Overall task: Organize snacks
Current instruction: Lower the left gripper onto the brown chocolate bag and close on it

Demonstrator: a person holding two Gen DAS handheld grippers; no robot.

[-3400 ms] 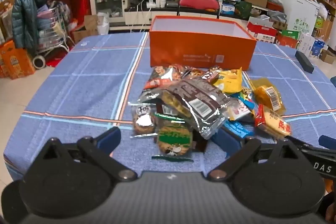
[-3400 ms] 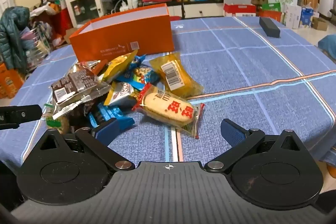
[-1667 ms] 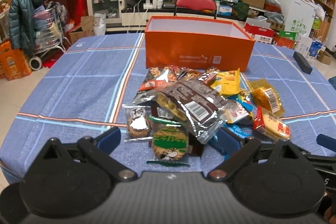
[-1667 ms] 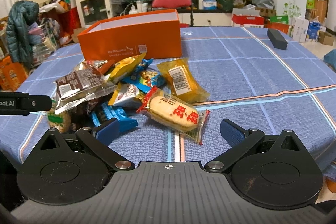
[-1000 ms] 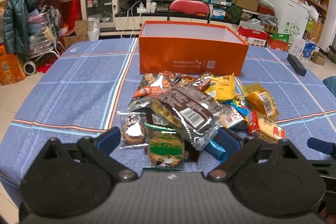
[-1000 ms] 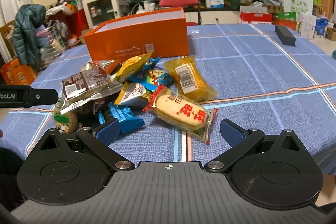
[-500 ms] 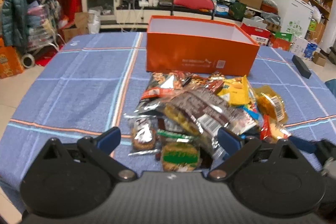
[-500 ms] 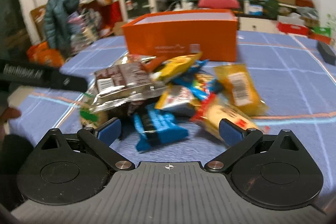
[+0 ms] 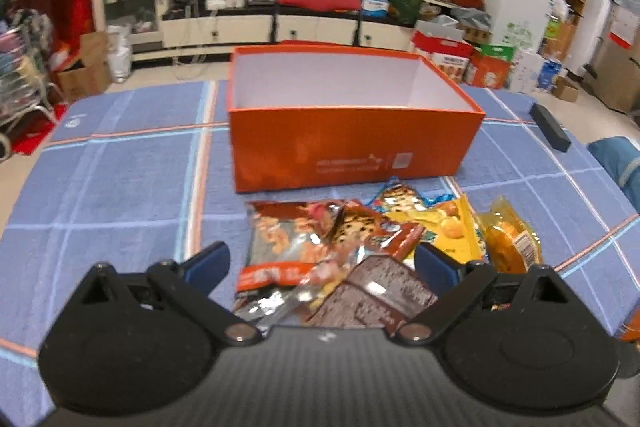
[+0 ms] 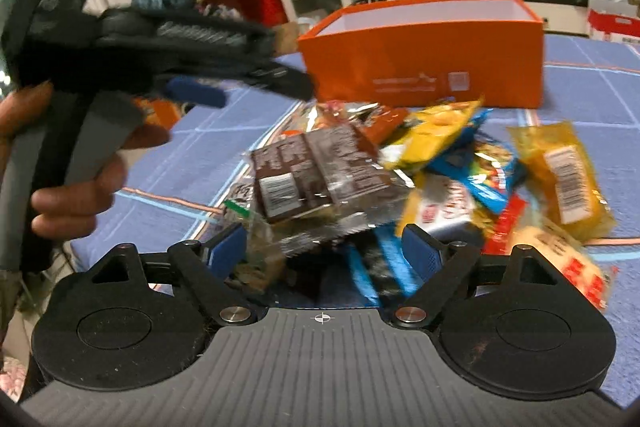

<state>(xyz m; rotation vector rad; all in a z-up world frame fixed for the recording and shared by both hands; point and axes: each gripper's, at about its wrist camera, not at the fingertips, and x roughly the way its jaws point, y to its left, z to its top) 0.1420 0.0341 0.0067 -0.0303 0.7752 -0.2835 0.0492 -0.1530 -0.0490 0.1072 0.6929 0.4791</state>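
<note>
Right wrist view: left gripper [image 10: 192, 93] hangs above the snack pile [image 10: 420, 163].

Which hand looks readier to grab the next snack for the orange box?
Probably the right gripper: its open jaws sit low around the brown chocolate packet. The left gripper, also open, hovers above the pile, facing the orange box.
</note>
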